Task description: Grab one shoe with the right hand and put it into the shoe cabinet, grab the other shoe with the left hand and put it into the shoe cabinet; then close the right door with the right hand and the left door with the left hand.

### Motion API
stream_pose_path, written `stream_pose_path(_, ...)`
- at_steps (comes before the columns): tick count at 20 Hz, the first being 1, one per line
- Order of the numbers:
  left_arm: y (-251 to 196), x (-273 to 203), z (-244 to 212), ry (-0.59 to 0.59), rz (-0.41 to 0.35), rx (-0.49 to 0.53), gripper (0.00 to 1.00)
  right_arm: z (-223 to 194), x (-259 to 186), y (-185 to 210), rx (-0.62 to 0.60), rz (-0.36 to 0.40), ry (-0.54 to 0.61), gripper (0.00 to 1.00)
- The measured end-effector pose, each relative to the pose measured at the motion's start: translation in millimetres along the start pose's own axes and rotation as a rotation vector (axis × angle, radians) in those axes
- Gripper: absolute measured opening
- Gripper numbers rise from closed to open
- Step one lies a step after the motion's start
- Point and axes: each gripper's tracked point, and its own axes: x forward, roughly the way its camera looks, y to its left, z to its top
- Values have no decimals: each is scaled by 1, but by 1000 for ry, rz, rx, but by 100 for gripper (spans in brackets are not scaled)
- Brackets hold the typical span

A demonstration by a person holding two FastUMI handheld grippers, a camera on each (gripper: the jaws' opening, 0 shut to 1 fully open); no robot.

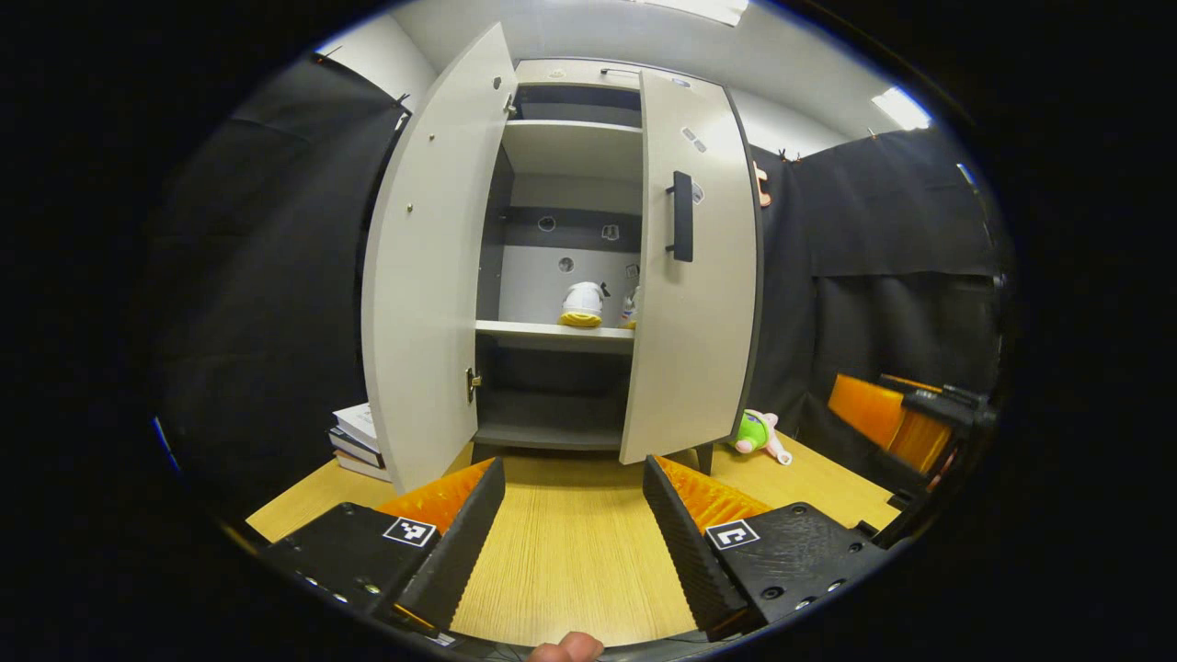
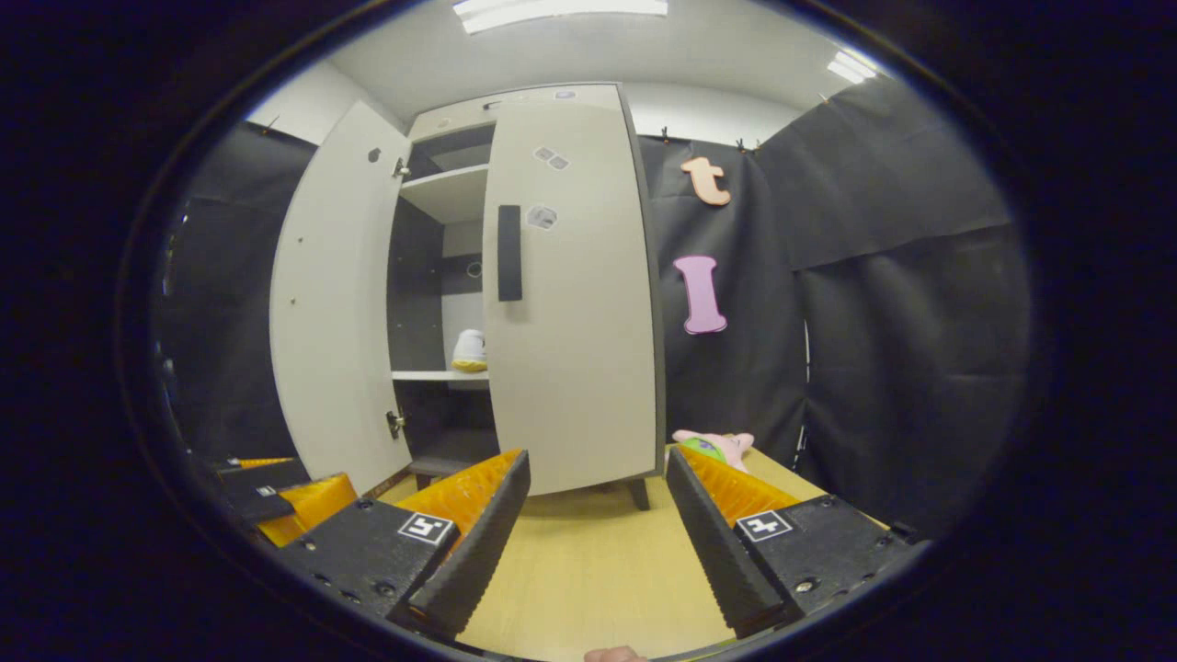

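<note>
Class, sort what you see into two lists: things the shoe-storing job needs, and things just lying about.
Job:
white shoe with yellow sole
second shoe
pale grey shoe cabinet
left door
right door with black handle

Lying about:
green and pink plush toy
stack of books

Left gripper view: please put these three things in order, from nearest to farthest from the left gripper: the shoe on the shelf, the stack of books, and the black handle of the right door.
Measured from the left gripper:
1. The stack of books, low on the tabletop at the left, beside the open left door.
2. The black handle, on the front of the right door, higher up.
3. The shoe, deep inside the cabinet on the middle shelf.
</note>
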Motion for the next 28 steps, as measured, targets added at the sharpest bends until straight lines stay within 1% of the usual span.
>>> stream_pose_path(4,4,1,17,-31,15,19,90,-11,-4,1,-3,10,22,97)
stream_pose_path(7,13,-2,31,-44,24,-8,91,-6,-2,0,5,11,12,97)
stream_pose_path(10,38,-10,48,-62,75,-27,90,-6,1,-2,6,13,11,97)
stream_pose_path(11,49,-15,55,-72,97,-22,91,-5,1,-3,1,13,8,97)
stream_pose_path(12,63,-24,65,-84,122,-17,90,-3,1,-1,-3,19,3,93)
stream_pose_path(13,76,-27,72,-96,146,-13,90,-1,4,1,-6,25,0,93)
stream_pose_path(14,90,-29,79,-102,172,-11,90,-2,5,2,-9,29,1,97)
stream_pose_path(16,118,-34,92,-113,232,-12,90,-1,7,6,-4,43,0,97)
stream_pose_path(21,192,-19,120,-150,348,-29,90,-1,9,16,-16,76,2,97)
stream_pose_path(24,227,-4,127,-141,368,-96,91,-1,6,17,-12,77,-1,97)
stream_pose_path(26,247,6,138,-144,381,-89,91,0,5,17,-18,76,-1,97)
stream_pose_path(27,257,14,148,-150,393,-76,91,1,6,16,-22,73,-1,93)
stream_pose_path(28,267,21,156,-162,406,-70,91,1,5,14,-25,69,-1,93)
